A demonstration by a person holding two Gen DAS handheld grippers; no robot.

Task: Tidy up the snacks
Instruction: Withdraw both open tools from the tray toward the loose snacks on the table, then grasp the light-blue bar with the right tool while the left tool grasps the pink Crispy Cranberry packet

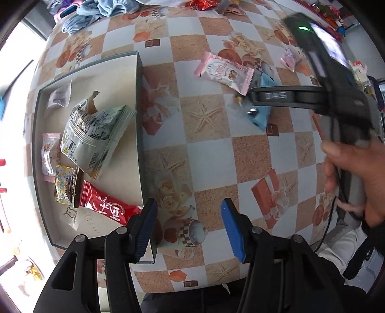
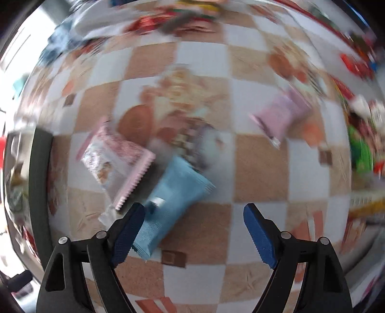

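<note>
A shallow dark-rimmed box at the left holds several snack packets, among them a pale green bag and a red packet. My left gripper is open and empty over the tablecloth beside the box's right wall. My right gripper is open, low over a light blue packet that lies between its fingers near the left one; the view is blurred. A pink-edged packet lies just left of it. In the left wrist view the right gripper hovers at the blue packet and pink packet.
A small lilac packet lies farther right on the checkered tablecloth. Blue cloth and red wrappers sit at the far edge. Colourful clutter lines the right side. The box's rim shows at the left.
</note>
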